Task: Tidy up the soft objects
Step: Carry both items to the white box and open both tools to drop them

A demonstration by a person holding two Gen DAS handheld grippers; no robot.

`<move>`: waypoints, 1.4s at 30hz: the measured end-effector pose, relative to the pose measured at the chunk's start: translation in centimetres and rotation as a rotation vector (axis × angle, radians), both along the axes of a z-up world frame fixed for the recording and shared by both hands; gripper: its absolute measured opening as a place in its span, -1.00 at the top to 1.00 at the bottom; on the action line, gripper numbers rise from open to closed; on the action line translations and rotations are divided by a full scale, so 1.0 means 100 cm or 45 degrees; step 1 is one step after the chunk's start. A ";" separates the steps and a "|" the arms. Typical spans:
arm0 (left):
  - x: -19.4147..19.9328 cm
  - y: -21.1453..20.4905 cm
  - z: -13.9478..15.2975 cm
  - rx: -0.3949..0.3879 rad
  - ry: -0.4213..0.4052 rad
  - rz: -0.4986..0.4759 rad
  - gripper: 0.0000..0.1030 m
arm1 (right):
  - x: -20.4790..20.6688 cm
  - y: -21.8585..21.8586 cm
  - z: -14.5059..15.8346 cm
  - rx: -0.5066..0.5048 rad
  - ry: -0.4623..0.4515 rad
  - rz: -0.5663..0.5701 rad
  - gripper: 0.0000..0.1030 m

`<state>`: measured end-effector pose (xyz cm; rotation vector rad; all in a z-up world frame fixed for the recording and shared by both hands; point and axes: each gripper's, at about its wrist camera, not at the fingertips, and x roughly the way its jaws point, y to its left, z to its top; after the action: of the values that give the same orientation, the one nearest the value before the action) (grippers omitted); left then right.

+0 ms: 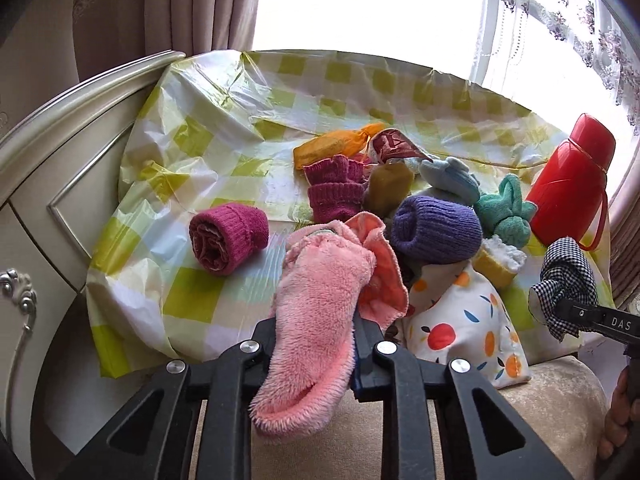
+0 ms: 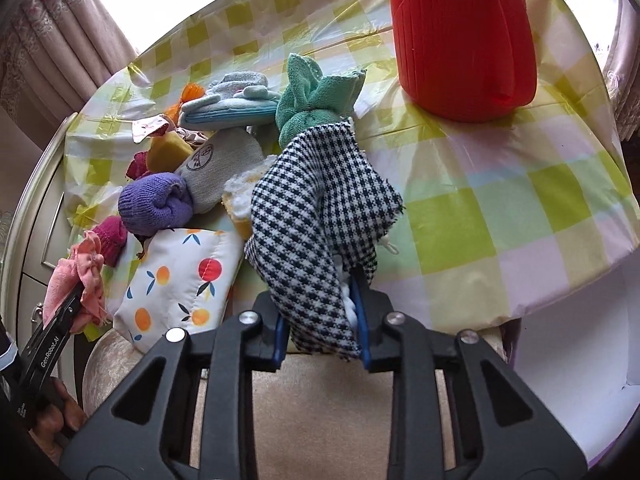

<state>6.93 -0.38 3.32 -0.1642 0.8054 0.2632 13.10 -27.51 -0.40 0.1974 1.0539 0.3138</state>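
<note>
Both grippers clamped on soft things at the pile's near edge.

The left gripper (image 1: 314, 344) is closed tight on a fluffy pink sock (image 1: 320, 320) — its toe hangs toward the camera; the right gripper (image 2: 322, 320) pinches a checked cloth (image 2: 316, 216), bunched up just above the table (image 2: 520, 208) beside the fruit-print pouch (image 2: 180, 280), near the red flask (image 2: 460, 32).
</note>
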 end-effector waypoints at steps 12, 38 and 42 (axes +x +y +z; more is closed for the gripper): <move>0.001 -0.101 0.028 -0.104 -0.131 -0.326 0.54 | -0.031 -0.090 0.026 -0.066 -0.105 -0.175 0.41; 0.021 -0.290 0.032 -0.312 -0.030 -0.952 -0.42 | -0.068 -0.230 0.059 -0.382 -0.356 -0.569 -0.64; 0.024 -0.278 0.032 -0.298 -0.034 -0.887 -0.43 | -0.068 -0.229 0.060 -0.321 -0.355 -0.551 -0.64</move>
<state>9.33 -28.18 6.48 -0.0975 0.8194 -0.4909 6.32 -50.38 5.61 0.1449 0.7414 -0.1796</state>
